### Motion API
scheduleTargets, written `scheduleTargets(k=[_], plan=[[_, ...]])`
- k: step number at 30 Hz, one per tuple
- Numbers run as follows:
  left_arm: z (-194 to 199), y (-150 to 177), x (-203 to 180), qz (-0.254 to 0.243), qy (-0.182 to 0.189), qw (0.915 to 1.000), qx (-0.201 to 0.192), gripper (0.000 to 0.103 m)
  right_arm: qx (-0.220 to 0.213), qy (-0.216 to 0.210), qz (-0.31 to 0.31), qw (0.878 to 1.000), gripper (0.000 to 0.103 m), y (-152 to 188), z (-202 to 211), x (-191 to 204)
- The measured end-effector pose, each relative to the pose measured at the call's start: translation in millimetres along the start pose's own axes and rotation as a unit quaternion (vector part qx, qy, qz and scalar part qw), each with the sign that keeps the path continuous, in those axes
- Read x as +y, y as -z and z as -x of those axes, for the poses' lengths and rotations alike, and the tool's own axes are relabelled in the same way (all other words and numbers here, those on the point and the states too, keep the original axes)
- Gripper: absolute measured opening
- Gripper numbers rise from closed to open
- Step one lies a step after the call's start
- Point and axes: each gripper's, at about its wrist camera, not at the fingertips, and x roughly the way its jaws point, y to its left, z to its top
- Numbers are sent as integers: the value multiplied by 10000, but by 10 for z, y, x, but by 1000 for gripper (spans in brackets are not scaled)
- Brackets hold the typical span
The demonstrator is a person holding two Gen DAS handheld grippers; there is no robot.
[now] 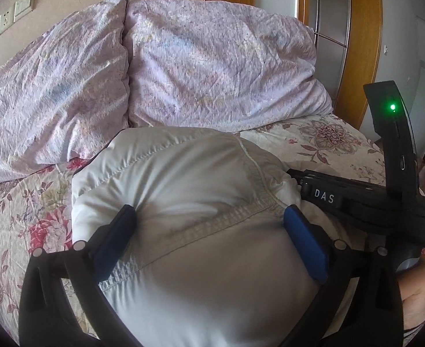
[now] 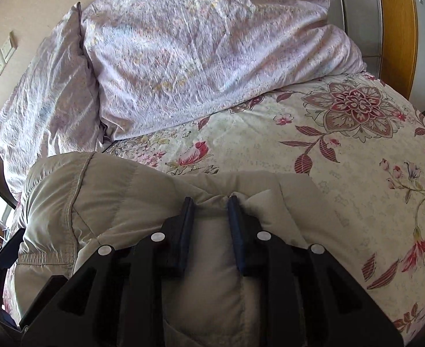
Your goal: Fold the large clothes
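A puffy off-white padded jacket (image 1: 198,167) lies bundled on the flowered bed; in the right wrist view the jacket (image 2: 111,190) looks beige. My left gripper (image 1: 209,211) stands wide open over it, one blue pad on each side of a bulging stitched panel, and the fabric swells up between the jaws. My right gripper (image 2: 211,201) is shut on a thick fold of the jacket, and the cloth puckers between its narrow-set pads. The right gripper's black body (image 1: 328,196) shows in the left wrist view at the jacket's right edge.
Two crumpled lilac pillows (image 1: 53,86) (image 1: 221,63) lean against the wall behind the jacket. Flowered bedsheet (image 2: 328,159) spreads to the right. A wooden door frame (image 1: 365,43) stands at the far right, wall sockets (image 1: 4,20) at the upper left.
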Motion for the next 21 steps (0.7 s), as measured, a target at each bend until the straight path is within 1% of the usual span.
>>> scheduleTargets(k=[8, 13, 17, 19, 21], plan=[[-99, -13, -10, -63, -184, 9997, 153, 101, 193, 107, 76, 9997, 25, -24, -93, 26], [-138, -18, -24, -82, -279, 9994, 187, 101, 234, 149, 107, 9996, 25, -32, -142, 30], [-23, -21, 12, -41, -266, 9996, 51, 101, 146, 147, 101, 9997, 25, -27, -96, 32], [149, -13, 102, 71, -318, 9994, -128, 101, 116, 100, 31, 9999, 25, -38, -13, 6], [338, -24, 251, 110, -453, 9982, -370, 101, -85, 3, -87, 9999, 25, -48, 158, -42]])
